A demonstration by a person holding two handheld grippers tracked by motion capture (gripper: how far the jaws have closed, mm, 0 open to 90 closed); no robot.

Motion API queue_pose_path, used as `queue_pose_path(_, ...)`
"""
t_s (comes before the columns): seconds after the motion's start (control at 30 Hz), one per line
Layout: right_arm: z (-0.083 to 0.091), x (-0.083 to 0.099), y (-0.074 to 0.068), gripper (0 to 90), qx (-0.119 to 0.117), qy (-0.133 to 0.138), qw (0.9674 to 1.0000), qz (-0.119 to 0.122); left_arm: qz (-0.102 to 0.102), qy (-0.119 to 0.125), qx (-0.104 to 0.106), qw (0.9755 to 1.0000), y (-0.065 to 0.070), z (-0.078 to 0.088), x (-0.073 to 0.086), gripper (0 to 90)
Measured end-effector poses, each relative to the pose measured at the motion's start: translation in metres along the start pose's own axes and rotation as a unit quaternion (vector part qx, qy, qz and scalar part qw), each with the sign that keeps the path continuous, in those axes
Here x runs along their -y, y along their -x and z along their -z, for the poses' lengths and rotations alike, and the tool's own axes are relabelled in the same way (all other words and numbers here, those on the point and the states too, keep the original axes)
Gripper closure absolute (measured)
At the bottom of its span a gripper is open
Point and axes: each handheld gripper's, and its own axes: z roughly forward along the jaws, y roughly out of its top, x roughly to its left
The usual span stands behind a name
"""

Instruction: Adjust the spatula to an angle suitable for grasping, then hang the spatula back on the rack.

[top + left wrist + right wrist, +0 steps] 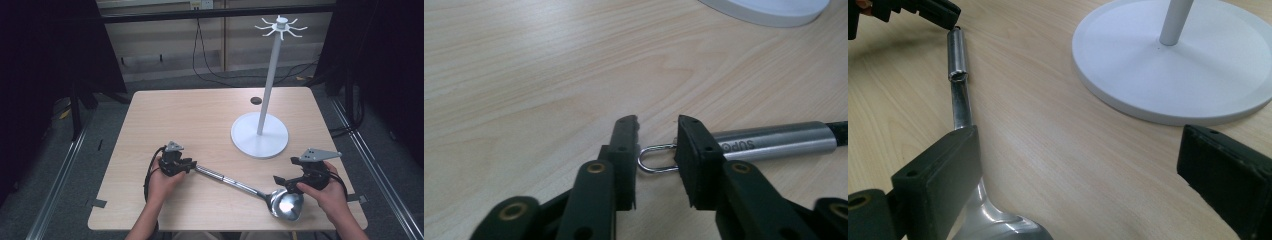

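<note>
Closing my left jaws [656, 150] squarely on the ladle [235, 183] is the thing to get right: they stand a little apart with its wire hanging loop [656, 159] between them, and the pads do not press on it, so I hold nothing yet. I judge a firmer bite sits just beyond the loop, on the handle barrel, since the thin wire could slip or twist. My right jaws [1088, 170] gape wide and empty, one pad beside the neck where it widens into the bowl. The ladle lies flat on the worktop [200, 120], polished steel, with a brushed barrel lettered near the loop and a shiny round bowl by my right jaws; the white hook stand [260, 134] rises beyond them
</note>
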Motion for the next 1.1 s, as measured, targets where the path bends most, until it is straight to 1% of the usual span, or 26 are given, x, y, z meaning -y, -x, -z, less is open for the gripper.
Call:
queue_pose_path(0.1,-0.002,-0.001,0.000,3.7,0.000,-0.004,1.0000,-0.002,0.005,0.008,-0.012,0.9999,-0.001,0.004,0.001,57.7)
queue_pose_path(0.13,-0.003,-0.001,0.000,3.7,-0.003,-0.005,1.0000,-0.002,0.009,0.010,-0.015,0.9998,-0.001,0.004,0.002,51.9)
queue_pose_path(0.2,-0.004,-0.002,-0.001,3.8,-0.002,-0.007,1.0000,0.001,0.006,0.016,-0.021,0.9996,-0.001,0.007,0.004,38.5)
queue_pose_path(0.23,-0.005,-0.002,-0.001,3.8,-0.003,-0.008,1.0000,0.002,0.005,0.020,-0.022,0.9995,-0.001,0.008,0.005,33.5)
queue_pose_path(0.27,-0.006,-0.003,-0.002,3.8,-0.004,-0.007,1.0000,0.003,0.005,0.020,-0.022,0.9995,-0.001,0.008,0.005,29.5)
queue_pose_path(0.33,-0.008,-0.005,-0.003,3.8,-0.005,-0.009,0.9999,0.007,0.003,0.024,-0.032,0.9992,-0.003,0.012,0.008,23.4)
queue_pose_path(0.4,-0.010,-0.006,-0.004,3.8,-0.010,-0.012,0.9998,0.008,0.005,0.028,-0.033,0.9991,-0.004,0.015,0.011,20.0)
queue_pose_path(0.43,-0.011,-0.007,-0.005,3.8,-0.010,-0.012,0.9998,0.011,0.001,0.029,-0.034,0.9990,-0.005,0.017,0.012,18.4)
queue_pose_path(0.6,-0.015,-0.009,-0.008,3.9,-0.015,-0.014,0.9997,0.014,0.003,0.024,-0.045,0.9987,-0.010,0.019,0.018,9.6)
queue_pose_path(0.73,-0.017,-0.010,-0.011,3.9,-0.019,-0.016,0.9996,0.016,-0.005,0.021,-0.043,0.9989,-0.012,0.019,0.018,7.0)
queue_pose_path(0.8,-0.018,-0.010,-0.011,3.9,-0.018,-0.017,0.9996,0.013,-0.003,0.025,-0.043,0.9987,-0.010,0.020,0.018,6.3)
queue_pose_path(0.83,-0.018,-0.010,-0.012,3.8,-0.017,-0.017,0.9996,0.012,0.002,0.030,-0.042,0.9987,-0.009,0.020,0.018,5.6)
queue_pose_path(0.87,-0.018,-0.009,-0.013,3.9,-0.020,-0.018,0.9996,0.011,0.002,0.029,-0.041,0.9988,-0.008,0.020,0.019,5.6)
queue_pose_path(0.9,-0.019,-0.009,-0.013,3.9,-0.022,-0.019,0.9995,0.013,-0.001,0.024,-0.039,0.9989,-0.008,0.020,0.019,5.6)
queue_pose_path(0.97,-0.020,-0.009,-0.015,3.9,-0.022,-0.029,0.9992,0.016,0.001,0.028,-0.042,0.9987,-0.007,0.022,0.018,4.8)
queue_pose_path(1.0,-0.021,-0.009,-0.015,3.9,-0.024,-0.031,0.9990,0.019,0.003,0.032,-0.039,0.9987,-0.007,0.022,0.018,4.8)
queue_pose_path(1.07,-0.021,-0.009,-0.017,3.8,-0.026,-0.037,0.9987,0.021,-0.002,0.029,-0.040,0.9988,-0.006,0.023,0.018,4.5)
queue_pose_path(1.1,-0.022,-0.009,-0.017,3.8,-0.027,-0.037,0.9986,0.025,0.000,0.031,-0.040,0.9987,-0.007,0.024,0.019,4.5)
